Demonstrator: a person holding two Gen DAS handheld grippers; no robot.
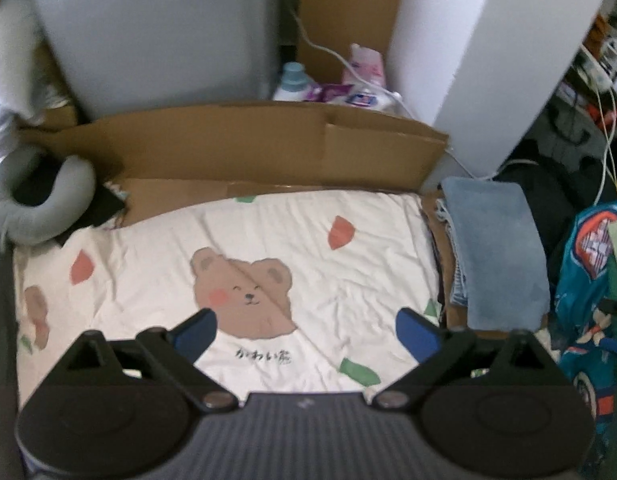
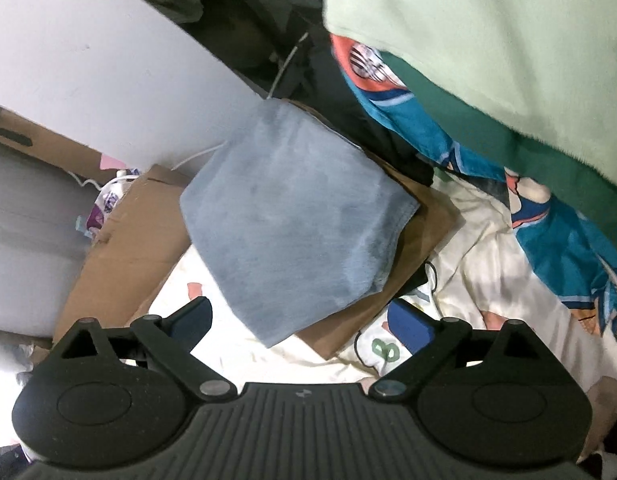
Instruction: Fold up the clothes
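Note:
A folded blue-grey cloth (image 1: pixel 498 248) lies on top of a stack of folded clothes at the right of the cream bear-print sheet (image 1: pixel 156 248). In the right wrist view the cloth (image 2: pixel 292 220) sits on brown cardboard just ahead of my right gripper (image 2: pixel 300 328), which is open and empty above its near corner. My left gripper (image 1: pixel 306 330) is open and empty, hovering over the bear print on the sheet. A teal patterned garment (image 2: pixel 548 232) and a pale green garment (image 2: pixel 488 32) lie to the right.
A cardboard wall (image 1: pixel 268 148) stands behind the sheet. A grey neck pillow (image 1: pixel 40 196) lies at the left. White boards (image 1: pixel 488 52) lean at the back, with bottles and packets (image 1: pixel 332 88) between them. Cables and dark bags (image 1: pixel 568 152) crowd the right.

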